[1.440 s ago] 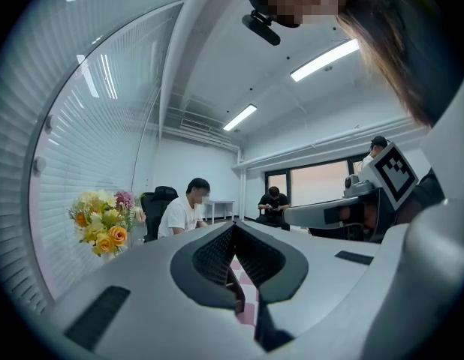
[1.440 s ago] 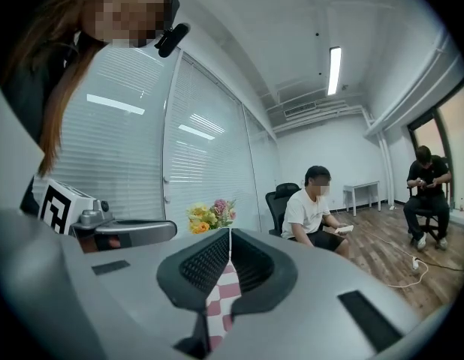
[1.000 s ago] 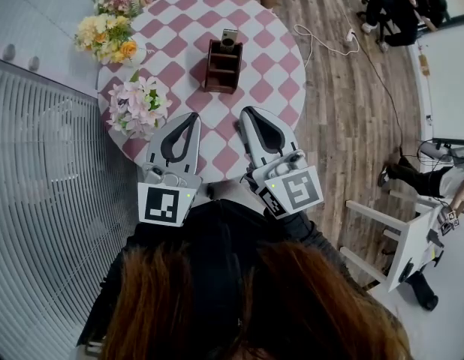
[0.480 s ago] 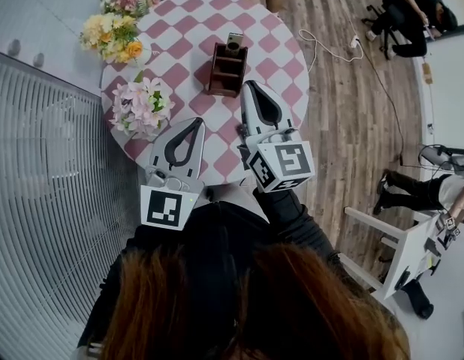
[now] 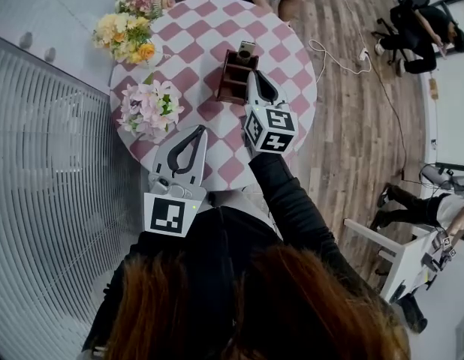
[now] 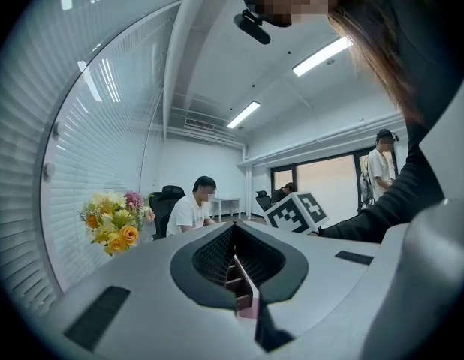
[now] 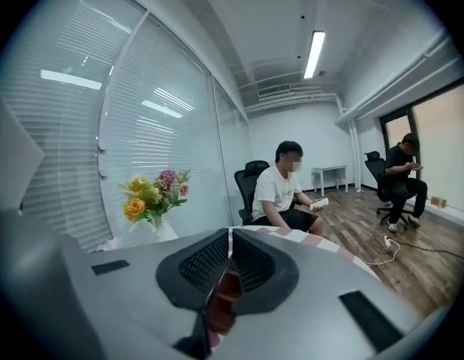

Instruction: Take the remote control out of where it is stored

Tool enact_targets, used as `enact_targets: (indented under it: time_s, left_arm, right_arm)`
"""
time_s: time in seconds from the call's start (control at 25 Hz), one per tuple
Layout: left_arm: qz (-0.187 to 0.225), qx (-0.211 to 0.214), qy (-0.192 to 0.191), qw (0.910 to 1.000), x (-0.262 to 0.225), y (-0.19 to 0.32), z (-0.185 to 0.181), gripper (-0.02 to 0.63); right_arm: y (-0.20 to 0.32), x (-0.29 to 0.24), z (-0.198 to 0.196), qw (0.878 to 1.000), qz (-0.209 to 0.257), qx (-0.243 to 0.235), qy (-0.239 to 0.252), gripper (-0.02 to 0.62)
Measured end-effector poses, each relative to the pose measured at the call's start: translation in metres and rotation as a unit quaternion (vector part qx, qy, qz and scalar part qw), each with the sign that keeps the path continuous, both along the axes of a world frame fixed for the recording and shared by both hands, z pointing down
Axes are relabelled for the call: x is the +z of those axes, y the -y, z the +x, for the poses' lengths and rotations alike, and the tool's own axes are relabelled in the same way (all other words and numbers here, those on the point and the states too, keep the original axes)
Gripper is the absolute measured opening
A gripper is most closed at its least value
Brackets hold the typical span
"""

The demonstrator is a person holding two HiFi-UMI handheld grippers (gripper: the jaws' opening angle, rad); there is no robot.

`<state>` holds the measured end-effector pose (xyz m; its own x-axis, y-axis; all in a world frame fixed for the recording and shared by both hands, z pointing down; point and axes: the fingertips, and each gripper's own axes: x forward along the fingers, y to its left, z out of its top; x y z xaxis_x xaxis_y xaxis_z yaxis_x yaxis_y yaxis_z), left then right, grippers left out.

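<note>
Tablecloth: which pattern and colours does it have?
The tablecloth has pink-and-white checks, clearest in the head view.

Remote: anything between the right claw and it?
Nothing loose. The right claw, shut, is alongside the wooden holder, just short of the remote standing in its far end. Only the holder's own walls surround the remote. The pink bouquet and yellow bouquet stand off to the left.

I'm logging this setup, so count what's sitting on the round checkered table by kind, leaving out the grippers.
Flower bouquets: 2, the yellow-orange bouquet and the pink-white bouquet
Wooden holder: 1
Remote control: 1, standing in the holder
Total: 4
</note>
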<state>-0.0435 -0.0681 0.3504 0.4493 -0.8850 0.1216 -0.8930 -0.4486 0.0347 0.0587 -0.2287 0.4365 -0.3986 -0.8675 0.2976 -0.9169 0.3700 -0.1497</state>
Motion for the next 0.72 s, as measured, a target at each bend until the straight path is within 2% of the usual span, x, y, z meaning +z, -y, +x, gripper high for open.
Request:
enact_targets:
  time_s: [0.36,0.52,0.72]
  left_arm:
    - [0.009,-0.011,0.016,0.9998,-0.010,0.004,-0.005,0.009]
    - [0.008,-0.014,0.021,0.9997,-0.012,0.004,-0.008,0.009]
    - [0.006,-0.025,0.023,0.9994,-0.013,0.004,-0.013,0.009]
  right_arm:
    - [0.058,0.067,0.002,0.996,-0.077,0.022,-0.026,0.033]
    - [0.075,0.093,-0.005,0.991,-0.119,0.049,-0.031,0.158]
    - [0.094,0.103,-0.013,0.987,-0.136,0.078,-0.042,0.233]
